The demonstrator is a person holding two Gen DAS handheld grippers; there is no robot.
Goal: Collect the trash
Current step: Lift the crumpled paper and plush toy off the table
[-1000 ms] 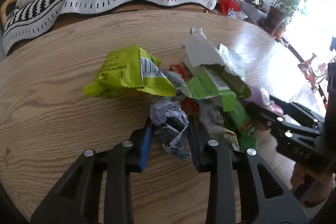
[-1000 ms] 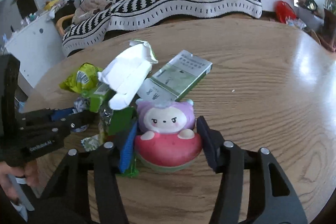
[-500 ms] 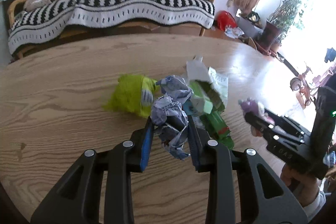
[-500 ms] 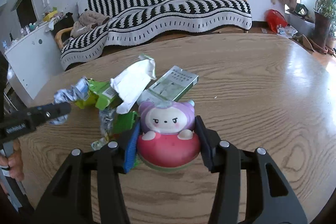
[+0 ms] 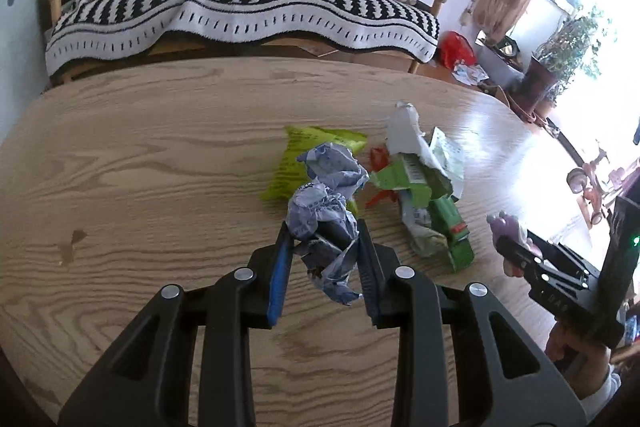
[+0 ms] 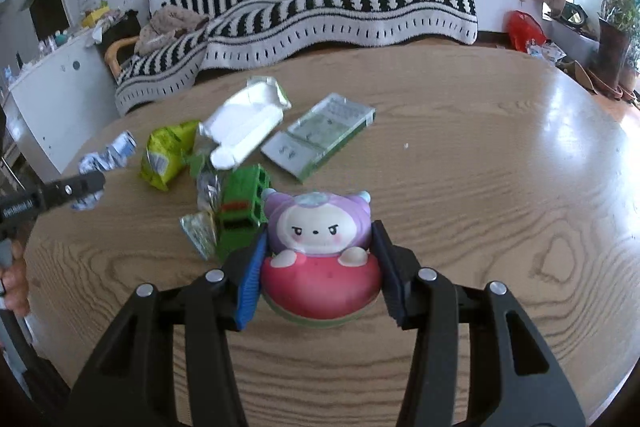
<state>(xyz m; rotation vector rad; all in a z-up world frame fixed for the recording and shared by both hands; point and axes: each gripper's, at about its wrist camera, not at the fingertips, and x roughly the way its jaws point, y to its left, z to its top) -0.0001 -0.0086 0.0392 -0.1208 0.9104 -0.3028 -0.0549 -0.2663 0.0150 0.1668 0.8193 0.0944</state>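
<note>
My left gripper [image 5: 324, 259] is shut on a crumpled grey-blue wrapper [image 5: 326, 203] and holds it above the round wooden table [image 5: 140, 163]. My right gripper [image 6: 318, 259] is shut on a pink and purple squishy toy [image 6: 318, 247], lifted off the table. On the table lie a yellow-green snack bag [image 5: 296, 163], a torn white and green carton [image 5: 416, 171], a green box [image 6: 242, 211] and a flat pale green box [image 6: 320, 141]. In the right wrist view the left gripper [image 6: 80, 185] with its wrapper [image 6: 106, 159] is at the far left.
A sofa with a black and white striped blanket [image 5: 240, 7] stands behind the table. A red bag [image 5: 456, 49] and potted plants [image 5: 560, 55] are on the floor at the right. A white cabinet [image 6: 44, 99] stands at the left.
Both grippers have risen and pulled back from the trash pile, the left with the crumpled wrapper, the right with the squishy toy. The pile looks smaller and farther away.
</note>
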